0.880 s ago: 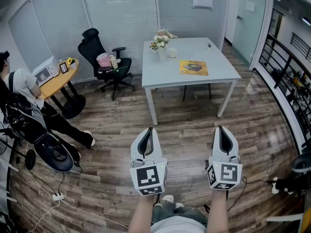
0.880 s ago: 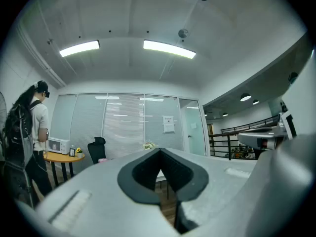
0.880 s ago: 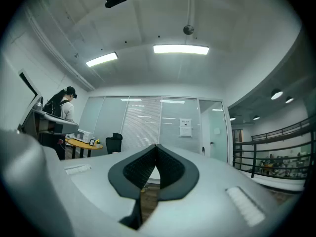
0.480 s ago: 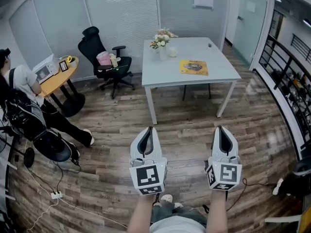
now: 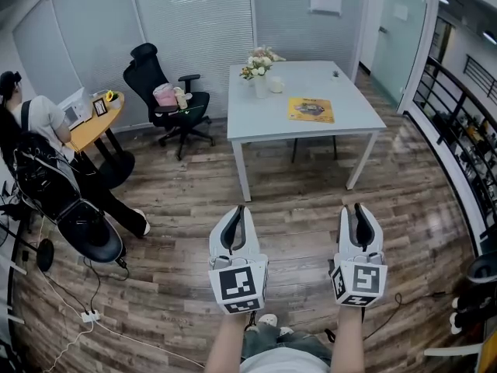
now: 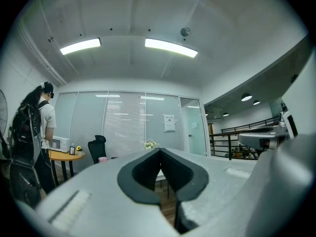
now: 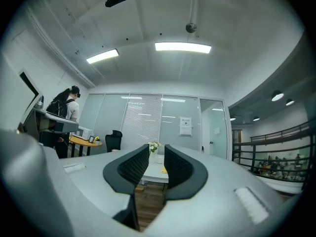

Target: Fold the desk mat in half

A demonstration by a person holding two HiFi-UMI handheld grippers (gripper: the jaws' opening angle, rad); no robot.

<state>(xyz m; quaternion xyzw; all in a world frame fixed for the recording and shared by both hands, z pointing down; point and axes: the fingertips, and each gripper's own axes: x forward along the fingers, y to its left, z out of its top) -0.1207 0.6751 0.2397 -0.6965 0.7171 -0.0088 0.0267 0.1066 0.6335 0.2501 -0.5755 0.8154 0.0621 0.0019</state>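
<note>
A white table (image 5: 311, 76) stands a few steps ahead across the wood floor. On it lies a flat yellow printed item (image 5: 311, 109), the only mat-like thing I see. Both grippers hang at waist height, well short of the table and touching nothing. My left gripper (image 5: 238, 208) is shut, and its dark pads meet in the left gripper view (image 6: 159, 152). My right gripper (image 5: 359, 208) stands open by a narrow gap with nothing in it. Through that gap in the right gripper view (image 7: 156, 154) the table edge (image 7: 157, 171) shows.
A vase of flowers (image 5: 258, 64) and a cup (image 5: 276, 84) sit at the table's far left. A black office chair (image 5: 167, 99) stands left of it. A person (image 5: 31, 123) is at a round wooden table (image 5: 93, 127). Cables (image 5: 85, 315) lie on the floor; a railing (image 5: 458, 107) runs along the right.
My right gripper's jaws have parted slightly and it has shifted a little to the right. The person at the left has moved further left. My left gripper has stayed put.
</note>
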